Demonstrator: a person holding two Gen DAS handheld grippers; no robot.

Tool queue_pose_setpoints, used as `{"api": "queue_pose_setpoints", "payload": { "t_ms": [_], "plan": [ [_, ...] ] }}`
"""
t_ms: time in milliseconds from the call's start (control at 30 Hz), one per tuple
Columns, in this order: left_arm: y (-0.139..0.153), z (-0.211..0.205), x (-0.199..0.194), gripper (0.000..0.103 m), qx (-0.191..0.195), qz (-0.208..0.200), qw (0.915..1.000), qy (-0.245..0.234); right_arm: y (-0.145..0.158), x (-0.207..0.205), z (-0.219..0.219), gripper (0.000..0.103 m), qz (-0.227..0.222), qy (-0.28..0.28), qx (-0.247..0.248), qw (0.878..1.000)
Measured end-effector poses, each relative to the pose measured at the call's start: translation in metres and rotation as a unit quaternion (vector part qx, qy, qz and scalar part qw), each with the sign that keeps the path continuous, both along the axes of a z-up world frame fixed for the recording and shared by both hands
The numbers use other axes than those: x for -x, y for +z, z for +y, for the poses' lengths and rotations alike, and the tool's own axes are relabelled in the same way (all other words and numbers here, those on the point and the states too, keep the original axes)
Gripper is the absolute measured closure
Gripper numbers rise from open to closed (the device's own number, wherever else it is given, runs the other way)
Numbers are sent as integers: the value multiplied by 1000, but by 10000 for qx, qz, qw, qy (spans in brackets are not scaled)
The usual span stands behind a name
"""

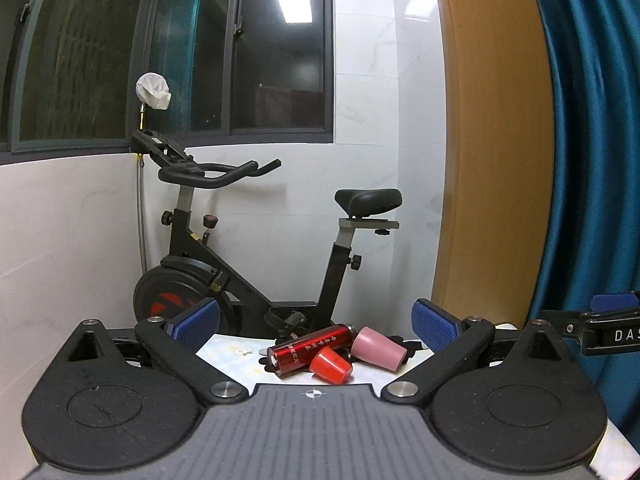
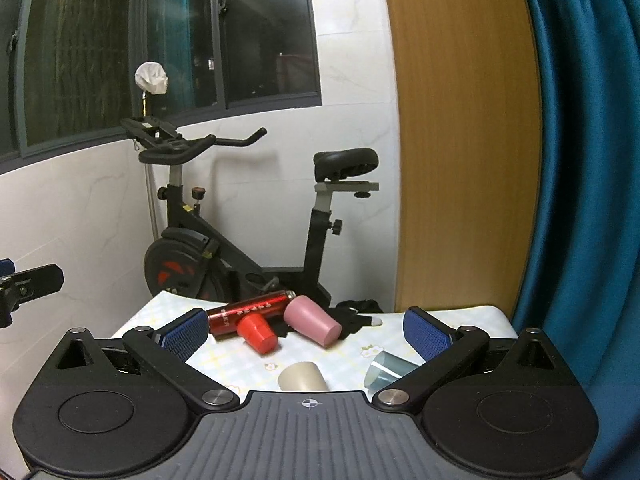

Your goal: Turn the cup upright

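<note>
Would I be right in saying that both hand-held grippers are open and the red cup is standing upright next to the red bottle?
Not quite: the red cup lies on its side against the red bottle, as the right wrist view shows. Both the left hand-held gripper and the right hand-held gripper are indeed open.
</note>
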State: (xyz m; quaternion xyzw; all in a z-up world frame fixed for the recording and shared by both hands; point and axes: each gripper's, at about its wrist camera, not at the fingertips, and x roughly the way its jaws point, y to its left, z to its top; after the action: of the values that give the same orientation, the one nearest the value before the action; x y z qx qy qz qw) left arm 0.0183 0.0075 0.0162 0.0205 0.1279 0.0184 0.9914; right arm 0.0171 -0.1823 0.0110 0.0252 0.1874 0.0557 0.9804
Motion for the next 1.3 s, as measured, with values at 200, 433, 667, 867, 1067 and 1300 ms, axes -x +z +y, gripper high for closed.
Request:
{"api": "queue_pose_setpoints", "payload": {
  "t_ms": [200,433,667,867,1067,1300],
  "plan": [
    [0,1,1,0,-14,-3,10000,-29,0,0,0,0,-5,-1,2,10000],
    [0,0,3,0,-28,-26,10000,-69,-1,-1,0,0,0,-4,-4,10000],
    [0,0,3,0,-37,-36,10000,-80,0,-1,-2,0,-6,-19,-3,10000],
    [0,0,3,0,-37,-35,10000,-77,0,-3,-7,0,6,-50,-17,10000],
    [0,0,3,0,-32,-28,9999,-98,0,-3,-7,0,5,-49,-19,10000],
    [1,0,4,0,-18,-1,9999,-125,0,-4,-8,0,14,-48,-23,10000]
  ]
}}
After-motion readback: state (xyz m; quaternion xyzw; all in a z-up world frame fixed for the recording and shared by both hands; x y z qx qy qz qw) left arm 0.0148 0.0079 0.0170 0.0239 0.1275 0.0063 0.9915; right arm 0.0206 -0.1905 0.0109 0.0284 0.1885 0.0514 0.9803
